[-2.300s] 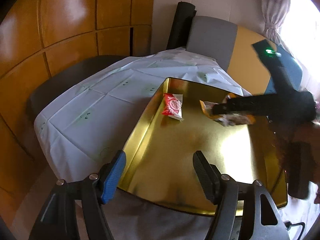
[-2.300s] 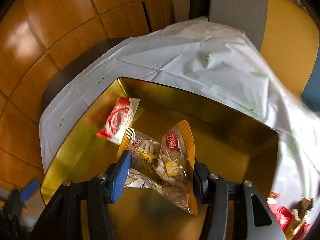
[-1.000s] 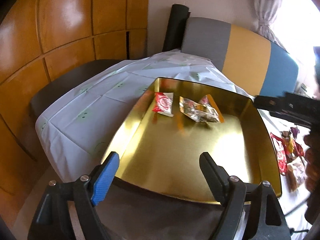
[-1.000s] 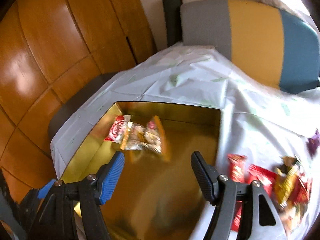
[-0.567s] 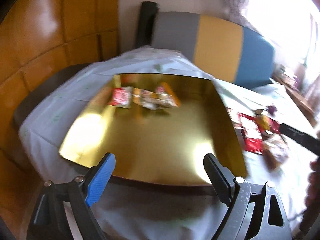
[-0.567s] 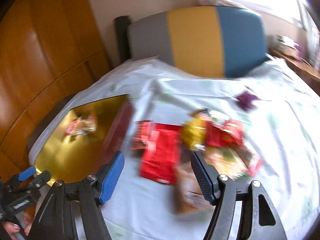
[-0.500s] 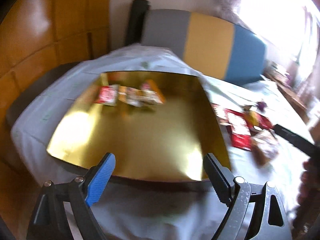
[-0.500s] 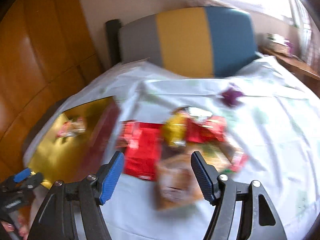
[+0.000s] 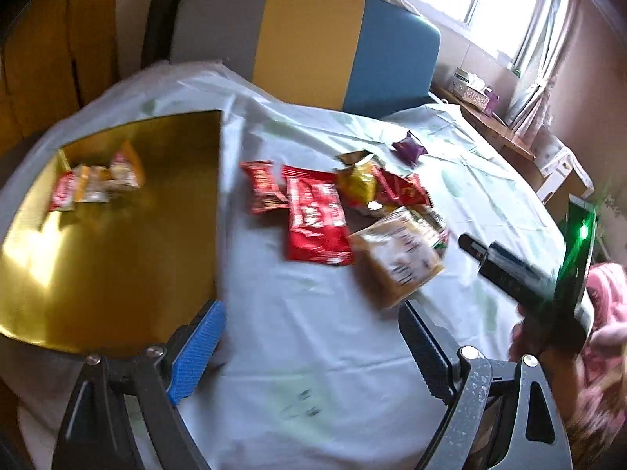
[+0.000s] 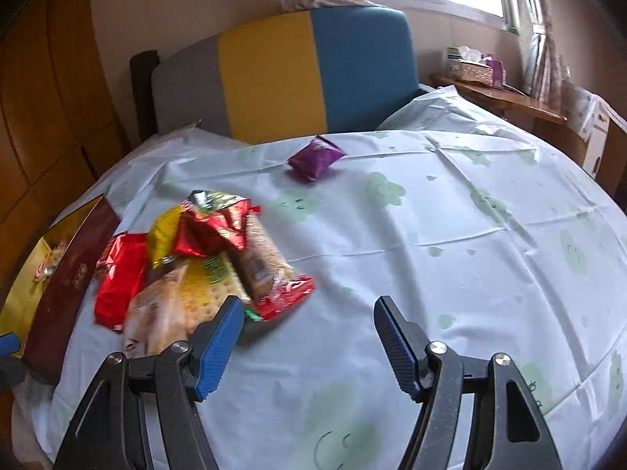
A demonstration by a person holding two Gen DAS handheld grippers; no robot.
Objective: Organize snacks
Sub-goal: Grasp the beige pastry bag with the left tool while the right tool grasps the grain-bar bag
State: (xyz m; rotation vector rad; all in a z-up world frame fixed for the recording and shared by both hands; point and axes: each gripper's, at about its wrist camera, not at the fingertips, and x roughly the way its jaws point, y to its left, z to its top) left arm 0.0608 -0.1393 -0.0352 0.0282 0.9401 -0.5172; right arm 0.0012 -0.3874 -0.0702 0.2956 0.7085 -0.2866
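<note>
A gold tin box (image 9: 117,243) lies at the left of the table; it also shows in the right wrist view (image 10: 23,286). It holds a red packet (image 9: 62,196) and a clear nut bag (image 9: 113,174). A pile of snacks (image 9: 352,211) lies right of it, with a large red bag (image 9: 315,221) and a tan cracker pack (image 9: 399,254); the pile shows in the right wrist view (image 10: 203,258). A purple packet (image 10: 317,156) lies apart, farther back. My left gripper (image 9: 309,348) is open and empty near the table's front. My right gripper (image 10: 307,337) is open and empty, just right of the pile.
A white tablecloth with green prints (image 10: 450,235) covers the round table. A grey, yellow and blue chair back (image 10: 282,66) stands behind it. Wood panels (image 10: 47,90) are at the left. A side table with a tissue box (image 10: 474,68) is at the back right.
The right gripper let go of the nut bag in the box and swung right to the snack pile. The left gripper's view also swung right, from the box toward the pile.
</note>
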